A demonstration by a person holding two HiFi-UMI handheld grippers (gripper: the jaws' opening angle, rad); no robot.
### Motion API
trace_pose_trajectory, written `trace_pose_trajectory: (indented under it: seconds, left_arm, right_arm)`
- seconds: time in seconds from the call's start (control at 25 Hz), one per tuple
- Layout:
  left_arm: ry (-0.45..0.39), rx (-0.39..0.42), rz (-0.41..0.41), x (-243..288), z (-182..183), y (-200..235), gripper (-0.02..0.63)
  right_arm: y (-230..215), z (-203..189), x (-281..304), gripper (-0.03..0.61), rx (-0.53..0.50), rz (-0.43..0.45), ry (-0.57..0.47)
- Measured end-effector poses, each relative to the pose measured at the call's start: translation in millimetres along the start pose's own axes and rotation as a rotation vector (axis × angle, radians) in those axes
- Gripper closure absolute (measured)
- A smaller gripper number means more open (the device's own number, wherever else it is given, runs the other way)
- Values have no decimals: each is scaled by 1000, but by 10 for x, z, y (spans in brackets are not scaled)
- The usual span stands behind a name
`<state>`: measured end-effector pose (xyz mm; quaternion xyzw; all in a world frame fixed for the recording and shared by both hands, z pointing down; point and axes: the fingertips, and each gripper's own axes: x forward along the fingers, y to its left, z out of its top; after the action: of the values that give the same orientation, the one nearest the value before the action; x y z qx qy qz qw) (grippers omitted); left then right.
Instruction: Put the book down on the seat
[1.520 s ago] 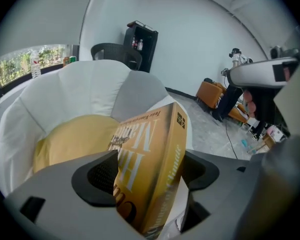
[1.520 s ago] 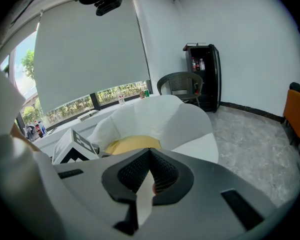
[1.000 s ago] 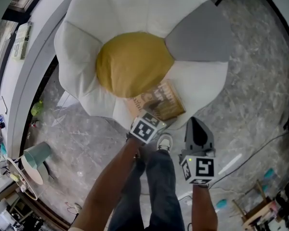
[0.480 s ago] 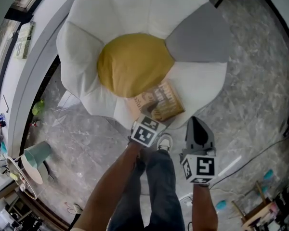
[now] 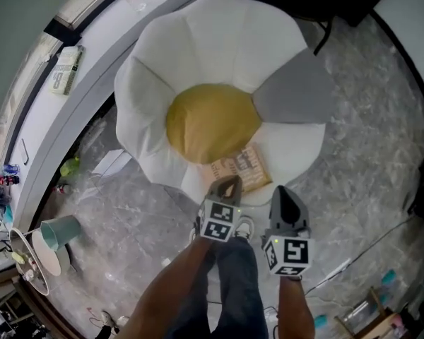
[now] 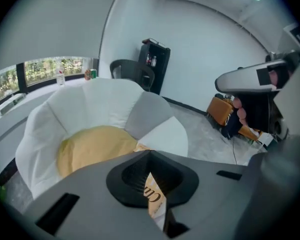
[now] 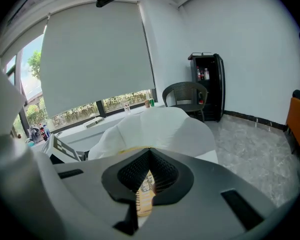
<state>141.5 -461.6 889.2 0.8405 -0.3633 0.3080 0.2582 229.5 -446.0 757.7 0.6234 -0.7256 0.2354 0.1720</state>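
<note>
The book (image 5: 244,168) lies flat on the front white petal of the flower-shaped seat (image 5: 219,41), beside its yellow centre cushion (image 5: 212,122) and below the grey petal (image 5: 293,94). My left gripper (image 5: 229,184) hovers at the book's near edge, jaws shut with nothing between them. My right gripper (image 5: 281,193) is level with it to the right, just off the seat's rim, also shut and empty. In the left gripper view the book (image 6: 155,201) shows through the slit under the closed jaws. The right gripper view shows the book (image 7: 146,189) the same way.
The person's legs and a shoe (image 5: 242,226) are right under the grippers. A white curved ledge (image 5: 92,69) with a box runs along the left. A green lamp (image 5: 55,232) lies on the marble floor at left. A black chair (image 7: 185,96) and shelf (image 7: 207,84) stand beyond the seat.
The left gripper has let go of the book, drawn back off it toward the person and closed. The book stays on the petal. The head view has pulled back.
</note>
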Motion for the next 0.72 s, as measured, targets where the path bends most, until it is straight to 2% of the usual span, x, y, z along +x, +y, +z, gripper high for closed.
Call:
trace_pose_trajectory:
  seconds: [0.2,0.4,0.72]
  left_arm:
    - [-114,-20,66,-655,506,74,607]
    - [-256,-17,129,-1603,1176,106,607]
    - [-519,13,219,-3173,2321,108,607]
  right_arm:
    - [238,495,-260,578,-35,12,-38]
    - [585,1200,-674,578,-67,29,-93]
    - [1048,2587,-1562,578,-101,54,-294]
